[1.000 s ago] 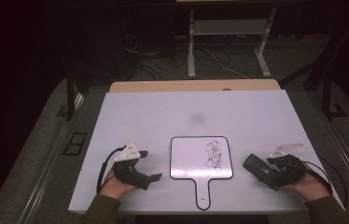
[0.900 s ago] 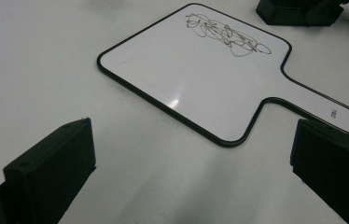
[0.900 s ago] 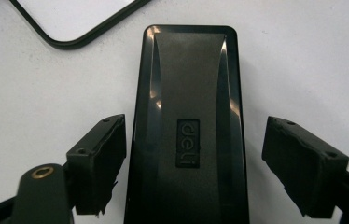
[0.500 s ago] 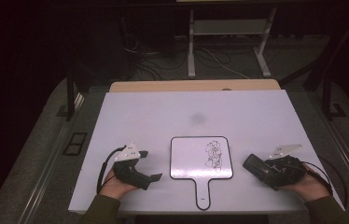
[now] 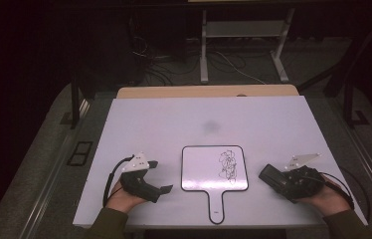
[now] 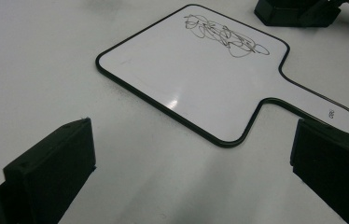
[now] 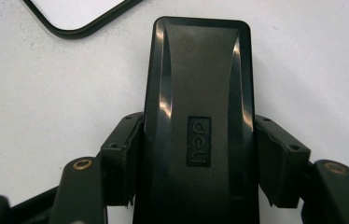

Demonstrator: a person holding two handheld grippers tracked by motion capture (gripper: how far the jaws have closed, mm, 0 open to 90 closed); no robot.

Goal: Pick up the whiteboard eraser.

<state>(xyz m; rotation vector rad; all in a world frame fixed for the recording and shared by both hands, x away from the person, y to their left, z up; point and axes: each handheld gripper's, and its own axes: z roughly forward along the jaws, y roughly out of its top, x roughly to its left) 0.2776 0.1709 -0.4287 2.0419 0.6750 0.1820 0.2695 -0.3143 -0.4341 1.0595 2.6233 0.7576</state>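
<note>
Right tool (image 7: pixel 196 154) low, clamping eraser (image 7: pixel 198 93), wrist prob level

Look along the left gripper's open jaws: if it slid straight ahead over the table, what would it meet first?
Probably the small whiteboard. The left gripper stands open, aimed at the board's near edge and handle, with bare table between. Depth is hard to judge, so it might skim over the flat board.
</note>
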